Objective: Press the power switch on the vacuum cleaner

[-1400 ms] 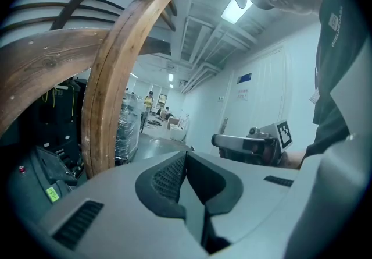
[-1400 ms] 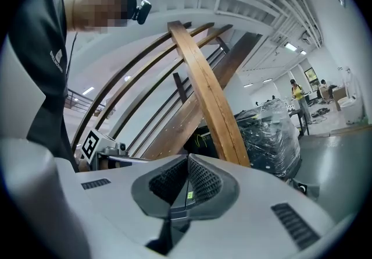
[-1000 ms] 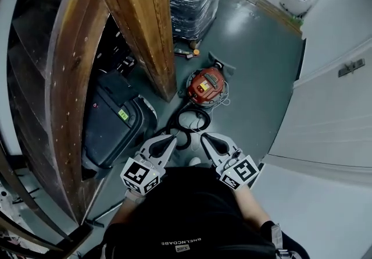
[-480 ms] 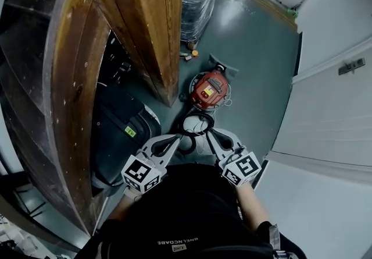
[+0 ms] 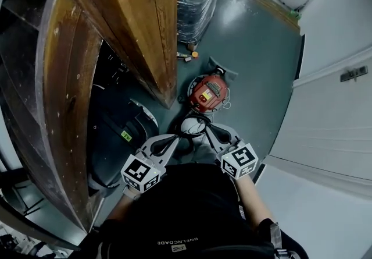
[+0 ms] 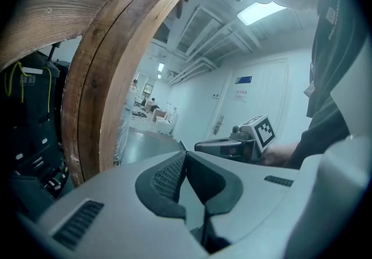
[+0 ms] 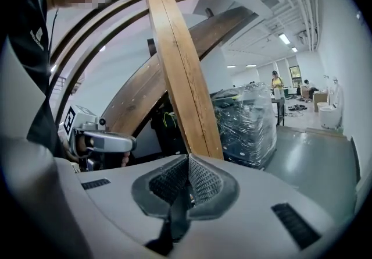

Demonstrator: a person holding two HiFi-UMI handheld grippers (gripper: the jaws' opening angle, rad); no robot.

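Since a second ago our head is tilting and drifting, so the wooden beam (image 5: 125, 16) is filling more of the head view, while the vacuum cleaner (image 5: 205, 92) is sitting only slightly lower in the picture. Both tools are keeping their place close to our body. That tells us we are still only approaching; nothing is reaching for the machine yet.

The left gripper (image 5: 173, 139) is showing its jaws pressed together with nothing between them, and the right gripper (image 5: 208, 130) is showing the same (each gripper view is confirming this, pads meeting at the tips). The red vacuum cleaner is resting on the green floor (image 5: 256, 60) just beside the foot of the beam, ahead of both grippers and apart from them, with a black hose (image 5: 196, 119) coiling in between.

We are struggling to pick out the power switch: the machine's top is too small in the head view to tell one control from another. Neither gripper view is catching the vacuum cleaner at all, since both are looking out level across the room.
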